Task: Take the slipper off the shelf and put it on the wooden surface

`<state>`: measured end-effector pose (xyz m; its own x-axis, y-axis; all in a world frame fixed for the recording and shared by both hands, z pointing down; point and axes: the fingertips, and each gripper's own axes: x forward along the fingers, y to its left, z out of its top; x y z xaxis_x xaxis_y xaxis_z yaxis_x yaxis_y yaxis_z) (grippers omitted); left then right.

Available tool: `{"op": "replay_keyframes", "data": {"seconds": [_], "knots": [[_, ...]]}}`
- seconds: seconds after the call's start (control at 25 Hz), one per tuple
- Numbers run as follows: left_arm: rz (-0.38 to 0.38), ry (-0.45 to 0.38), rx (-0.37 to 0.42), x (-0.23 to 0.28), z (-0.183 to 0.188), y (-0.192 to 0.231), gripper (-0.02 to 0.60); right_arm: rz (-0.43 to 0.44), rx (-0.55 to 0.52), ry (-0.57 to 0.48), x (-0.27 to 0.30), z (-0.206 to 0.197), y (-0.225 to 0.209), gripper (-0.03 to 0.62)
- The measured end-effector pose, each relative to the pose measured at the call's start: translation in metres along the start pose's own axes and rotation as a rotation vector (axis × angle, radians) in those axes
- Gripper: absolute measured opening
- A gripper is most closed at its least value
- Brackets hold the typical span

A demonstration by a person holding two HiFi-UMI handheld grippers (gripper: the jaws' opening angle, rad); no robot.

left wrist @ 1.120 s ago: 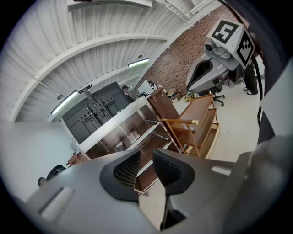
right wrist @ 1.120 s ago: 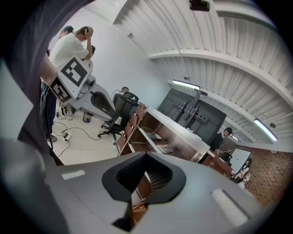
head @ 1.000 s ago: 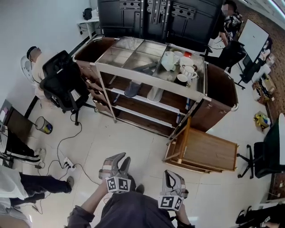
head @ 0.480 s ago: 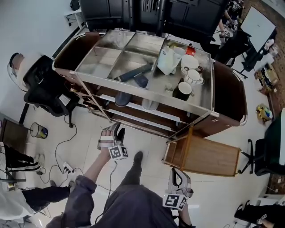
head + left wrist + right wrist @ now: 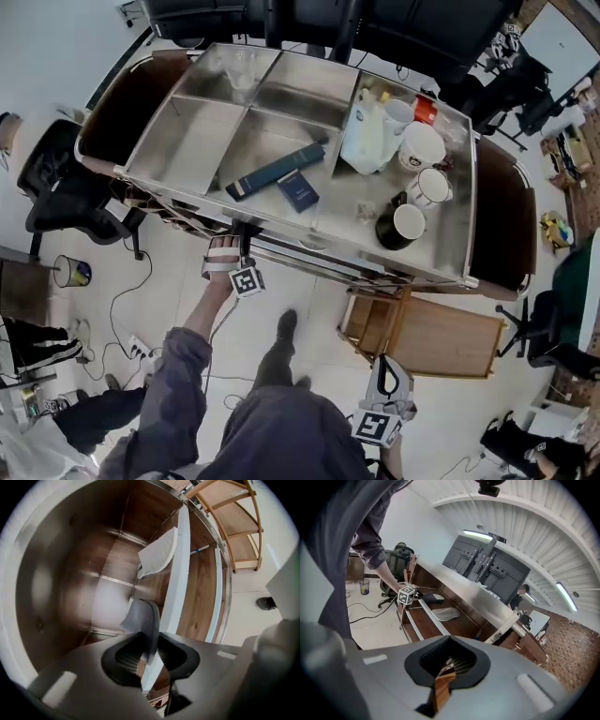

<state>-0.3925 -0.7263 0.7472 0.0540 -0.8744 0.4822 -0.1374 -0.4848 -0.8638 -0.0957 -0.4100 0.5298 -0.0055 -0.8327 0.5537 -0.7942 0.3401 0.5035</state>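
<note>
The left claw [image 5: 145, 656] reaches under the steel bench [image 5: 197, 141] into the shelf [image 5: 201, 597], its jaws apart and straddling the thin rim of the grey slipper [image 5: 140, 618], not yet clamped as far as I can judge. The slipper lies on the wooden shelf board beside a white rail. The likely trouble is a shallow bite: closing on only that soft rim could let the slipper fold and slide out on the way back, and a slanted pull might snag it on the rail or knock the white slipper [image 5: 157, 555] lying further along. The right claw [image 5: 447, 665] hangs low at the person's side, slack and empty. The wooden surface [image 5: 445, 337] stands just beside the steel bench. Counted: two slippers, two claws, one wooden surface.
</note>
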Motion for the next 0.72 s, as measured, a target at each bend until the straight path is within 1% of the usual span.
{"op": "replay_keyframes", "data": {"seconds": [0.04, 0.16, 0.24, 0.32, 0.44, 0.52, 0.64, 0.72], "knots": [[0.013, -0.007, -0.004, -0.001, 0.001, 0.002, 0.103, -0.001, 0.005, 0.006, 0.001, -0.001, -0.001, 0.002], [0.07, -0.01, -0.025, -0.015, 0.001, 0.015, 0.092, -0.007, 0.005, 0.004, -0.002, -0.007, -0.004, 0.002], [0.108, -0.016, -0.057, -0.039, 0.002, 0.025, 0.092, -0.008, 0.0, -0.006, -0.008, -0.014, -0.004, 0.002], [0.133, -0.019, -0.088, -0.074, 0.003, 0.025, 0.092, -0.011, 0.009, -0.022, -0.021, -0.022, -0.004, 0.002], [0.164, 0.001, -0.098, -0.14, 0.002, 0.012, 0.092, -0.017, 0.02, -0.056, -0.049, -0.039, -0.004, 0.002], [0.169, 0.013, -0.109, -0.192, 0.011, -0.007, 0.092, -0.023, 0.023, -0.09, -0.072, -0.059, -0.007, 0.002], [0.172, 0.024, -0.131, -0.277, 0.034, -0.047, 0.092, -0.023, 0.02, -0.152, -0.115, -0.098, -0.007, 0.002], [0.179, 0.02, -0.151, -0.337, 0.06, -0.079, 0.092, -0.018, 0.012, -0.183, -0.15, -0.133, -0.008, 0.002]]}}
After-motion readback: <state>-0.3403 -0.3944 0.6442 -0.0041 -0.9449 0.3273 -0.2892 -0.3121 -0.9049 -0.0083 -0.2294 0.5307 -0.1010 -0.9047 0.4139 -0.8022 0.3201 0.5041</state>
